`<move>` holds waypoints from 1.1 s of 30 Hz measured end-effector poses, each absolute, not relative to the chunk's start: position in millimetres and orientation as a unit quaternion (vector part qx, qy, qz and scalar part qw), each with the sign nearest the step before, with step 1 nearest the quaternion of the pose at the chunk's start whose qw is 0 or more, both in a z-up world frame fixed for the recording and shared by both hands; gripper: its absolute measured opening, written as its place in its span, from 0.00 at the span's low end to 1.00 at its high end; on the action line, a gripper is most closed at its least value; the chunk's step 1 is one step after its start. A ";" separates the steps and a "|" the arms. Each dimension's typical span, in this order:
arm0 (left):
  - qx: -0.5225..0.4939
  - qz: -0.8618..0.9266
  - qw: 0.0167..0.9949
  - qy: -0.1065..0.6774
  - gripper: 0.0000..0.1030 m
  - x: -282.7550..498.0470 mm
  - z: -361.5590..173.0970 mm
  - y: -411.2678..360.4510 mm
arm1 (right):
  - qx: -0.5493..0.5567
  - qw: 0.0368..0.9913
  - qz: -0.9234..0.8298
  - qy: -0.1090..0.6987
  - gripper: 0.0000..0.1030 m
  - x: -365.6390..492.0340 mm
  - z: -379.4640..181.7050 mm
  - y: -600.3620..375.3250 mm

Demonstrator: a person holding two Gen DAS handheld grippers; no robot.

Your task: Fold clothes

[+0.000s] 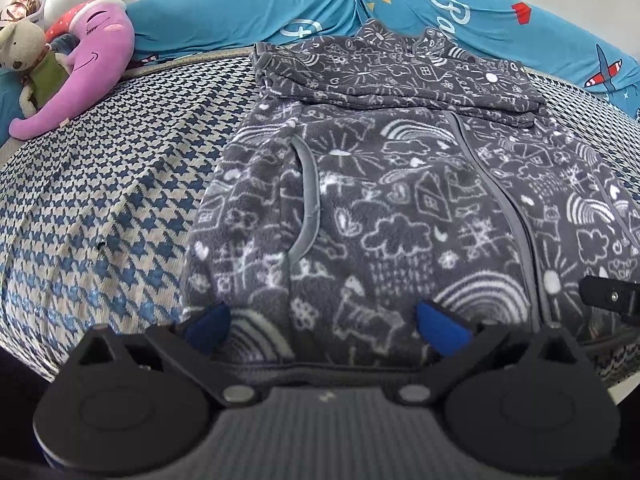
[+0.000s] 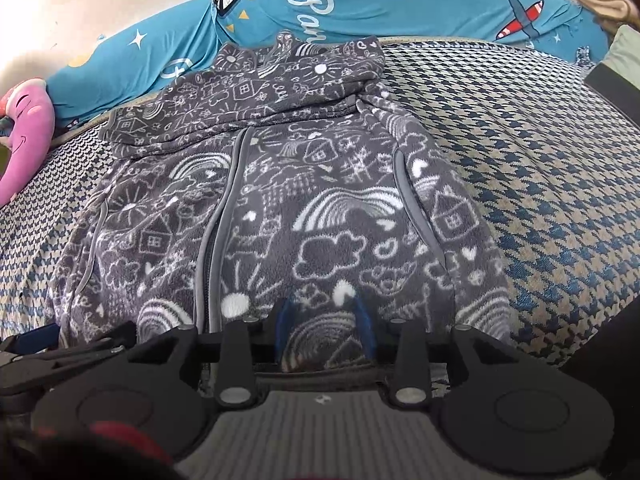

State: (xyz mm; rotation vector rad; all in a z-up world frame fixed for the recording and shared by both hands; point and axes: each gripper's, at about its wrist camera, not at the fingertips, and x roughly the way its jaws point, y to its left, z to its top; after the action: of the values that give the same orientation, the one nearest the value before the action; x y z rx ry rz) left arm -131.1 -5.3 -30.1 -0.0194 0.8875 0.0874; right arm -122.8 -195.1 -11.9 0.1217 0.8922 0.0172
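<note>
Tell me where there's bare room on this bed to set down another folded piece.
Free: the checked bedspread between the grey fleece jacket and the pink plush toy, and the wide stretch on the jacket's other side. Crowded: the far edge, where the blue quilt and toys lie.

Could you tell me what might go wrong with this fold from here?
1. The left gripper stands wide open over the jacket hem, while the right gripper stands much narrower there; lifting now could raise one corner only and skew the fold.
2. The sleeves folded across the chest lie loose and may slide off.
3. Thick fleece might slip from the pads.
</note>
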 end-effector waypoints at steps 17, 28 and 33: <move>0.005 0.035 0.918 0.395 1.00 -130.7 -6.0 -22.9 | 0.087 0.910 0.004 0.406 0.35 -128.8 0.4 -215.0; 0.016 -0.002 0.916 0.401 1.00 -95.7 14.9 -39.0 | 0.087 0.921 0.036 0.377 0.35 -104.9 30.8 -225.5; 0.016 -0.010 0.914 0.404 1.00 -80.4 21.3 -37.7 | 0.069 0.922 0.069 0.374 0.35 -82.7 43.5 -226.1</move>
State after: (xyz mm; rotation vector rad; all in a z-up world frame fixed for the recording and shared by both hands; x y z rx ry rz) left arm -80.4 -37.7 21.3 0.0338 0.8323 -0.0213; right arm -82.7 -226.1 43.5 0.1409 0.7677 0.1419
